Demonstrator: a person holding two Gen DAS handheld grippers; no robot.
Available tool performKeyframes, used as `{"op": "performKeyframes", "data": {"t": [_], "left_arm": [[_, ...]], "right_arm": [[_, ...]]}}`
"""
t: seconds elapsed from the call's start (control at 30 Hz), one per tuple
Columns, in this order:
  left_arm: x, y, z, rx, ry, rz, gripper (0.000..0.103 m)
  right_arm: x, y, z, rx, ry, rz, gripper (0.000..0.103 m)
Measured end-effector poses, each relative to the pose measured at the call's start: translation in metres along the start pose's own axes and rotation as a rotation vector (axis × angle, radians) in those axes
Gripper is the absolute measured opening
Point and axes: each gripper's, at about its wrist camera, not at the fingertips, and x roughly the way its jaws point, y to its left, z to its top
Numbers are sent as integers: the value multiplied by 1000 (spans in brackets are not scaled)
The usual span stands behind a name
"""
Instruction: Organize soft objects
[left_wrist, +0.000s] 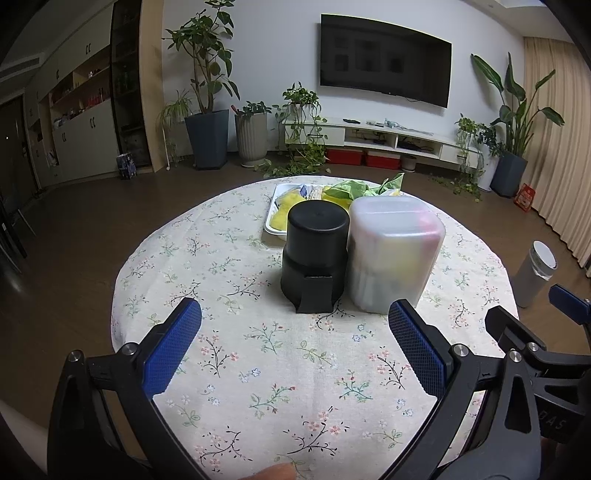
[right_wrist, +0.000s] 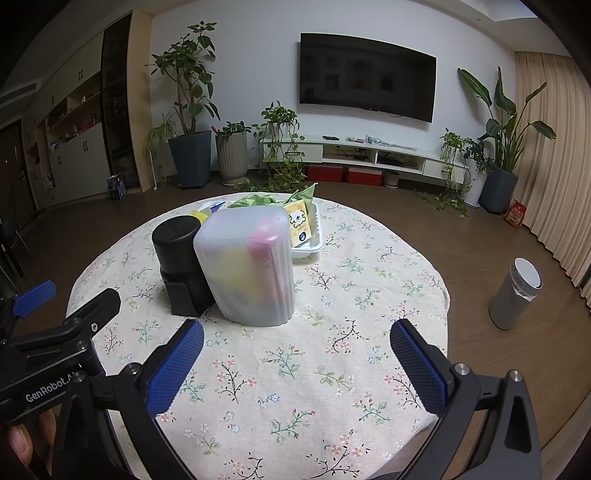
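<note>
A translucent plastic box (left_wrist: 395, 251) with yellow and pink contents stands upright mid-table, seen also as the box (right_wrist: 247, 266) in the right wrist view. Beside it on the left is a black cylindrical container (left_wrist: 314, 251), also the black container (right_wrist: 181, 258). Behind them a white tray (left_wrist: 271, 221) holds soft yellow and green items (left_wrist: 354, 188); the tray (right_wrist: 314, 247) shows a yellow packet (right_wrist: 299, 221). My left gripper (left_wrist: 295, 314) is open, just short of both containers. My right gripper (right_wrist: 297, 332) is open, near the box's base, holding nothing.
The round table wears a floral cloth (right_wrist: 295, 369). A grey bottle with a white lid (right_wrist: 515, 291) stands on the floor right of the table. Each gripper's body shows at the other view's edge. Potted plants, a TV and a low cabinet line the far wall.
</note>
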Motion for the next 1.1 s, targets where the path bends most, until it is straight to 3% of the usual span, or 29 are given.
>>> {"op": "performKeyframes", "data": {"t": [1.1], "left_arm": [[2,3,1,-17,3,4,103]], "right_arm": [[-1,0,1,-2,6,0,103]]}}
